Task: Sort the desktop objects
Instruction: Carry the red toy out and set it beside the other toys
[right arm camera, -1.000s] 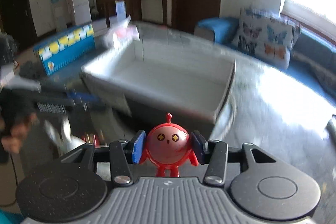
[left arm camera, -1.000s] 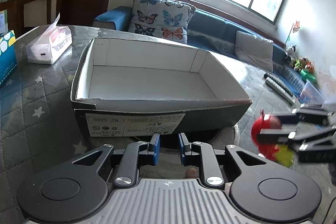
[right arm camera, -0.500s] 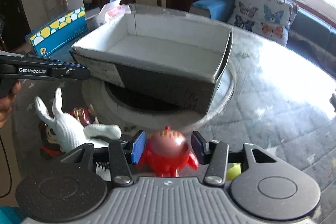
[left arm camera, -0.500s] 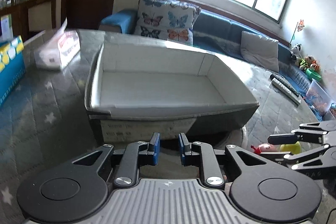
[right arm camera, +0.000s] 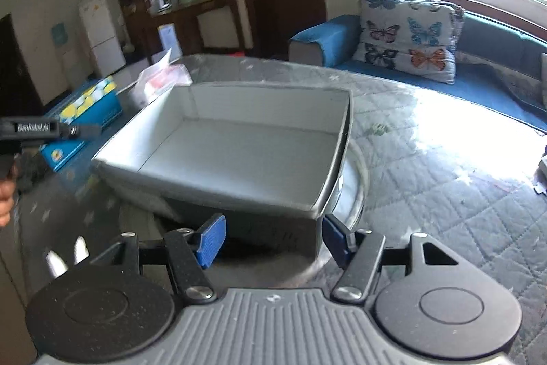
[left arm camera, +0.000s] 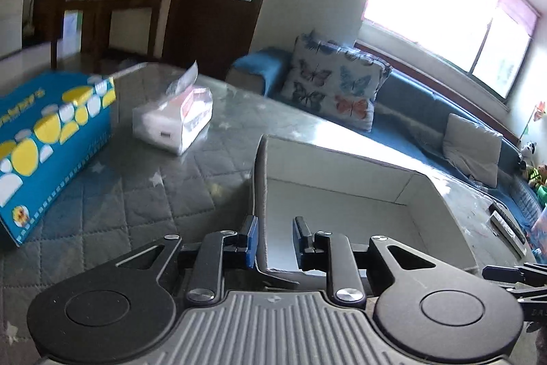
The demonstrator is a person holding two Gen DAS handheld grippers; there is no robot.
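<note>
sorting at a pause between picks, by the look of it. box [right arm camera: 273, 105] on the counter [right arm camera: 427, 194], open top up, white inside, nothing in it; resting partly on a round glass disc set into the counter.

right fingers [right arm camera: 212, 238] wide and opening, nothing between them, pointed down toward the near corner of the box, short of its wall. no object carried on this side.

left fingers [left arm camera: 251, 242] at a middling gap and opening too, held over the box's near left corner; corner wall seen in the gap between the pads, but no pad pressing on it, and hard to say whether the wall is truly between them or just beyond. nothing held there either.

white ears [right arm camera: 65, 257] poking up at the lower left of the right view, probably a soft toy on the counter, near the box and outside it; rest of it hidden behind the tool body. blue carton [left arm camera: 51, 153] and tissue pack [left arm camera: 174, 122] farther off on the left side of the counter, well apart from the box.

next move, as a guess: turn one pair of fingers down to the loose toy, spread wide enough to straddle its soft body, close gently, lift clear of the rim, then release over the bare floor of the box. care needed not to knock the thin cardboard wall.
</note>
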